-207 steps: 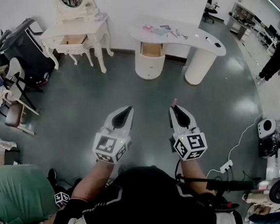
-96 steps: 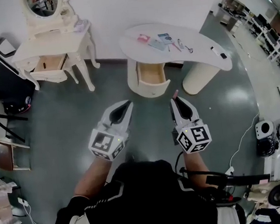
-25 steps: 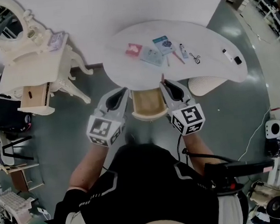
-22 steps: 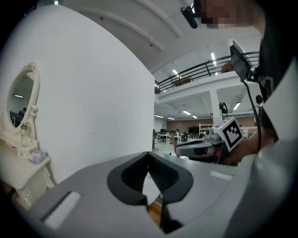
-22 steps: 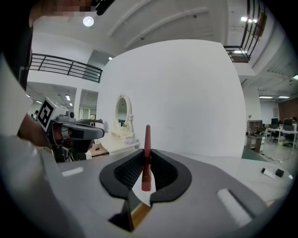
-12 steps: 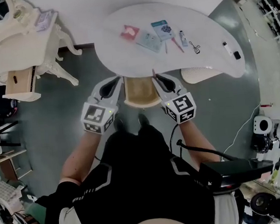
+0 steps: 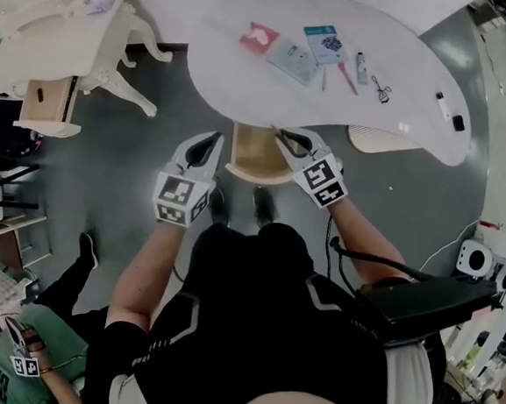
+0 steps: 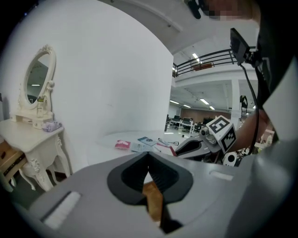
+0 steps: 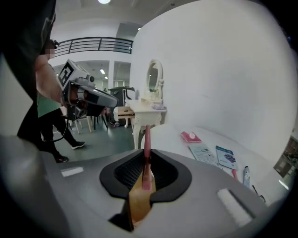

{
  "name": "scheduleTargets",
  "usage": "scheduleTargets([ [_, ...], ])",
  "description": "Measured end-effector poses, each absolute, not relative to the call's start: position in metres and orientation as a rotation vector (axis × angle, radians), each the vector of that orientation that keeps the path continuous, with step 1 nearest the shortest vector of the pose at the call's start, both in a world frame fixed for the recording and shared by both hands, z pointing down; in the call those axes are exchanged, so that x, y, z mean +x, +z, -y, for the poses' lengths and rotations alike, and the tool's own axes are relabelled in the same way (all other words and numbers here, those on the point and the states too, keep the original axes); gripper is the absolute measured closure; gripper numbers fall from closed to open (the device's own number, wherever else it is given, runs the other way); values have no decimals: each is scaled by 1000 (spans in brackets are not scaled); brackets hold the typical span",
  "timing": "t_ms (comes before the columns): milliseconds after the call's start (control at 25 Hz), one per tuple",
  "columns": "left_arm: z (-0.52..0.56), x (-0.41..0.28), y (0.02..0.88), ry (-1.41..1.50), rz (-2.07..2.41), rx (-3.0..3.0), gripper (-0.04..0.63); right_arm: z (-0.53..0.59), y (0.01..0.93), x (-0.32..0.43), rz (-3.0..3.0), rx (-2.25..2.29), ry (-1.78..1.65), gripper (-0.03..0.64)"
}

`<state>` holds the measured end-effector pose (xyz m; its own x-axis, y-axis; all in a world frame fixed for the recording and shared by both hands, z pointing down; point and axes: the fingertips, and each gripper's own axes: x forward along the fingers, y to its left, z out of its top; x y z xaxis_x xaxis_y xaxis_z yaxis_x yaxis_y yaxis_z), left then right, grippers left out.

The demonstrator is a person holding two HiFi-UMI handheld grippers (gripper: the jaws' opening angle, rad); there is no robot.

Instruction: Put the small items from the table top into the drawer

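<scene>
On the white curved table [image 7: 396, 26] lie a pink packet [image 7: 259, 38], two cards [image 7: 292, 61], a pen [image 7: 345, 79], a small tube [image 7: 360, 62] and scissors [image 7: 382, 89]. Below the table's near edge an open wooden drawer [image 7: 249, 157] juts out. My left gripper [image 7: 213, 139] hangs at the drawer's left, shut and empty. At the drawer's right, my right gripper [image 7: 280, 134] is shut on a thin pink stick [image 9: 146, 148] that points up past the jaws. The packet [image 9: 190, 136] and cards [image 9: 226, 156] lie beyond the stick.
A cream dressing table [image 7: 79, 27] with its own open drawer [image 7: 46, 100] stands at the upper left, its oval mirror [image 9: 153, 76] behind it. A person in green [image 7: 38, 356] sits at the lower left. Two small dark items [image 7: 457, 123] lie at the table's far right end.
The head view has swung, so the table and drawer now sit further up and to the right. Both grippers stay on either side of the drawer, jaws unchanged.
</scene>
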<state>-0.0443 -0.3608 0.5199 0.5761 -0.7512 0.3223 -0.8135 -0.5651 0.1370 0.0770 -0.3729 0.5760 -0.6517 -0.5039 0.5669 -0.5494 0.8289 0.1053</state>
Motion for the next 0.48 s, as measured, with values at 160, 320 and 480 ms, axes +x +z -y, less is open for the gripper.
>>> scheduleTargets([
  [160, 357, -49, 548, 364, 1318, 2455, 595, 373, 605, 72, 2390, 651, 96, 566],
  [320, 354, -49, 573, 374, 1325, 2388, 595, 368, 629, 71, 2363, 562, 99, 566],
  [480, 350, -48, 594, 397, 1329, 2332, 595, 365, 654, 69, 2314, 470, 60, 566],
])
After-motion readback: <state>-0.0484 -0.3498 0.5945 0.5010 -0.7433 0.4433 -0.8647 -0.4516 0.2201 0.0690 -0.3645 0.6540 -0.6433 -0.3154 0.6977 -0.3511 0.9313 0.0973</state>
